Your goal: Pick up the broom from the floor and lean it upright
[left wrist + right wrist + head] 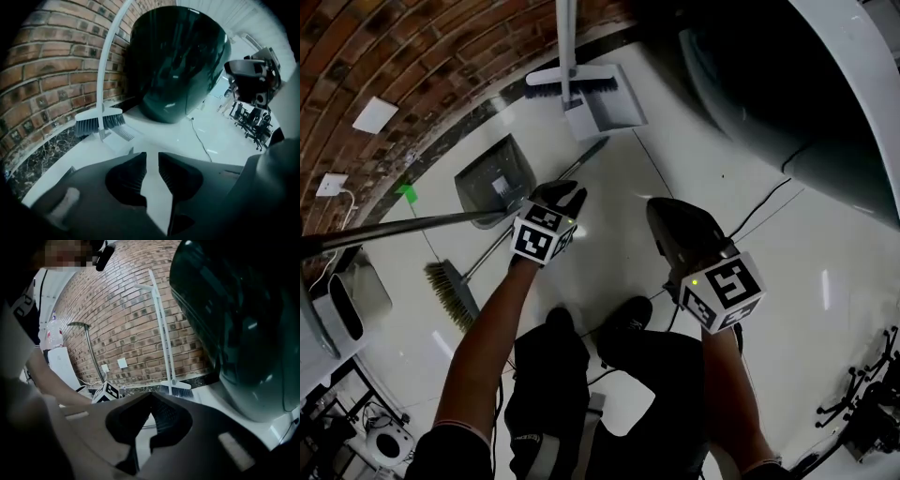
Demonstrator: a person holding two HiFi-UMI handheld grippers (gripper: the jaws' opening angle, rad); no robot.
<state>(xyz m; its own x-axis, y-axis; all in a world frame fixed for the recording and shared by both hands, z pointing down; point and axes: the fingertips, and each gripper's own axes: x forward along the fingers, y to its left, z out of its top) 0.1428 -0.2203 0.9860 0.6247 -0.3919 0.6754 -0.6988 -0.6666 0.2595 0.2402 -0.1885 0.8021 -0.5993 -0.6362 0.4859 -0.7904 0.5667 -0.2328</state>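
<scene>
The broom with straw-coloured bristles and a thin grey handle [448,291] lies flat on the glossy white floor [675,159]. In the head view its handle runs behind the left gripper [565,199], whose jaws stand apart with only floor between them. Just beside it, the right gripper [670,225] has its jaw tips closed together and holds nothing.

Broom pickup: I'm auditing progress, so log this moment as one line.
broom: flat on floor, unheld | left gripper: open, empty | right gripper: shut, empty | white broom: upright at wall
</scene>
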